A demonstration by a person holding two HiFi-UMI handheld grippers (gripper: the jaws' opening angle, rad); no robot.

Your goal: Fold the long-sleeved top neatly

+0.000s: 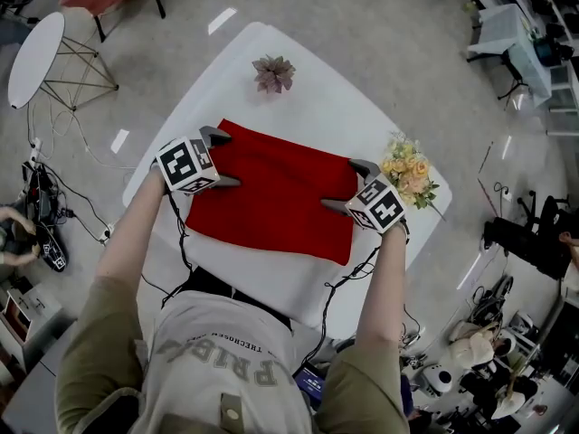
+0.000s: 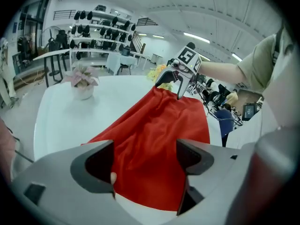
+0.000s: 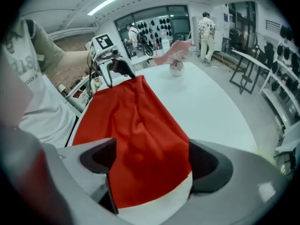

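Red long-sleeved top [image 1: 271, 202], laid as a flat rectangle on the white table [image 1: 312, 107], spans the space between the two grippers. Left gripper [image 1: 226, 158]: jaws wide apart above the top's left edge, red cloth showing between them, nothing pinched. Right gripper [image 1: 348, 186]: jaws likewise apart over the right edge, with the cloth's border and a strip of table between them. A pink potted plant [image 1: 273, 72] stands beyond the left gripper. A yellow flower bouquet [image 1: 409, 177] lies just outside the right gripper.
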